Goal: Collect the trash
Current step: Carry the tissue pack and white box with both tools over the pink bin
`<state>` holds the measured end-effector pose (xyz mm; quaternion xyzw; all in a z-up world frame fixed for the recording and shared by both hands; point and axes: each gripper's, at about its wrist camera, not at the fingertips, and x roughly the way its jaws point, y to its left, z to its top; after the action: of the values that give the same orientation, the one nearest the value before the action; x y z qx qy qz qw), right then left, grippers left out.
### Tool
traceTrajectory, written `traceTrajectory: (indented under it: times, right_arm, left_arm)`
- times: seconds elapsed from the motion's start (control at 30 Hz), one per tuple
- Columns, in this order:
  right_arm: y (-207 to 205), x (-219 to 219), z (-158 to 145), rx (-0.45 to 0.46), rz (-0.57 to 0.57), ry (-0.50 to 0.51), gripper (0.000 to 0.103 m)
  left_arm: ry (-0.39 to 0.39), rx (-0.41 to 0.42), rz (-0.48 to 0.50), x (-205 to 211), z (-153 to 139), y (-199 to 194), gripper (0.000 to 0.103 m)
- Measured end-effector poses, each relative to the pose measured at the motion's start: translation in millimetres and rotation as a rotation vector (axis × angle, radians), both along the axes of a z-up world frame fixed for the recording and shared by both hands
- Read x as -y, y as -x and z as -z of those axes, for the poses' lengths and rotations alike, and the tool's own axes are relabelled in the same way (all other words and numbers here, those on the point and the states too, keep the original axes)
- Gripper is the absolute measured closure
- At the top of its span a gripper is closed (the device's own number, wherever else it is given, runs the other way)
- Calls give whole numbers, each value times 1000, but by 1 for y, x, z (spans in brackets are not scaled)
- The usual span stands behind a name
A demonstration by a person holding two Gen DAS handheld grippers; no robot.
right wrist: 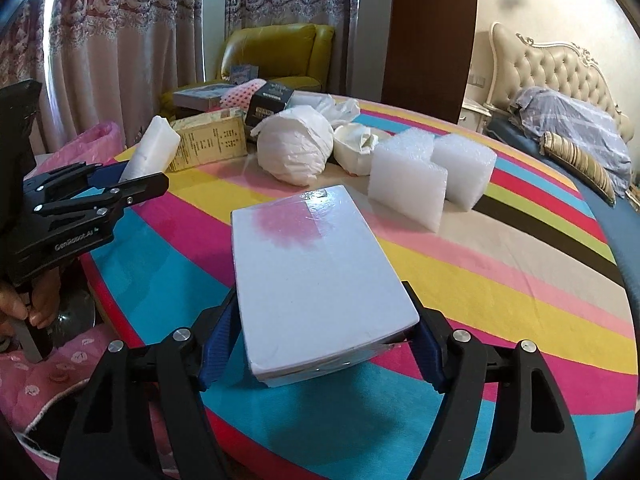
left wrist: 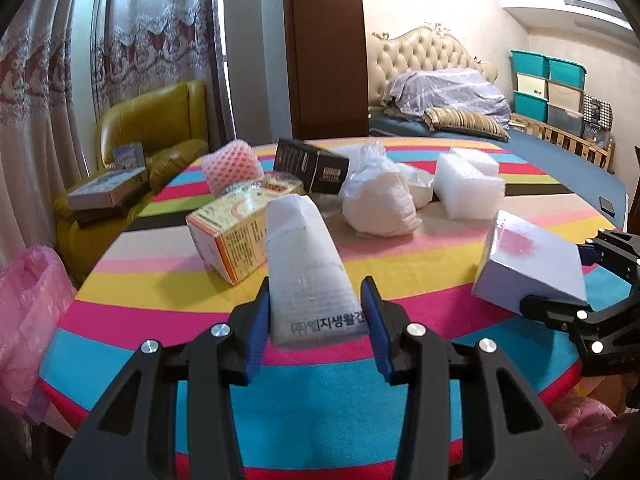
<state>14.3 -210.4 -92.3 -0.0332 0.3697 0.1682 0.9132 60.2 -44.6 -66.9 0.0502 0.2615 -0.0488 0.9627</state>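
Currently my left gripper (left wrist: 316,312) clamps the white packet (left wrist: 308,264); right gripper (right wrist: 320,344) straddles the pale box (right wrist: 316,280), whose glossy wrap may slip.

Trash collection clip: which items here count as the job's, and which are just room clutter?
Job:
white tube pack, in left gripper
pale box, in right gripper
orange carton
black box
foam blocks
pink bag

Clutter:
yellow armchair
bed
storage bins
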Motion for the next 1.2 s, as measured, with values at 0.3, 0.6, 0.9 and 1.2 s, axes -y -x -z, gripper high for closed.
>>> traceTrajectory:
  times: [0.3,0.6,0.9,1.2]
  right_arm:
    - [4,-18,-26,92,-21,-33,32]
    - [2,-46,-47,145,-76,-48,32]
    - [-2,-90,-57,169,-165,-36,32]
    - [-11,-148,-68,167,-302,-66,32]
  left_arm:
    - [-23,129,34,-6,-14,30,61]
    - [-36,183,16,-28,-16,57,61]
    - [19,200,-86,-74,-20,77,61]
    - [32,250,-197,-122,-37,100,60]
